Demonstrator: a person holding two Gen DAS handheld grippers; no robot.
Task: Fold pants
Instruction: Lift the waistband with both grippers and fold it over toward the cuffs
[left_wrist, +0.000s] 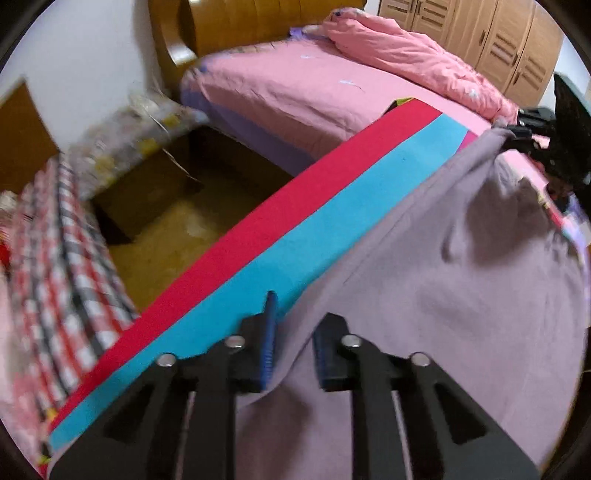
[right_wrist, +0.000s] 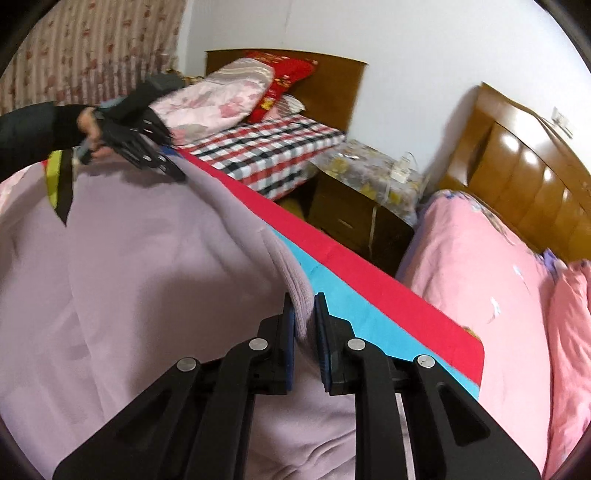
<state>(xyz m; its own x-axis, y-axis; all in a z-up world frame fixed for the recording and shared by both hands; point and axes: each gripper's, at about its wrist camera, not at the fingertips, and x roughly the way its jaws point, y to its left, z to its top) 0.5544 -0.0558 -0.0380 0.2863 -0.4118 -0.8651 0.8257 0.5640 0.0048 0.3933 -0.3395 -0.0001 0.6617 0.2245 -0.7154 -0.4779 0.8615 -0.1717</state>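
Lilac pants (left_wrist: 461, 295) lie spread over a red and blue mat (left_wrist: 236, 254) on the bed. In the left wrist view, my left gripper (left_wrist: 299, 317) is shut on the pants' near edge, which runs up between its blue pads. My right gripper (left_wrist: 532, 140) shows at the top right, pinching a raised corner of the cloth. In the right wrist view, my right gripper (right_wrist: 303, 310) is shut on a ribbed band of the pants (right_wrist: 129, 277). My left gripper (right_wrist: 162, 162), in a hand with a black sleeve, holds the far edge along the mat (right_wrist: 369, 273).
The mat's edge drops to a gap of brown floor (left_wrist: 166, 240). A dark nightstand (right_wrist: 354, 218) under a flowered cloth stands there. A checked bed (right_wrist: 266, 147) lies beyond, and a pink bed (left_wrist: 295, 92) with a pink quilt (left_wrist: 406, 55) and a wooden headboard (right_wrist: 524, 173).
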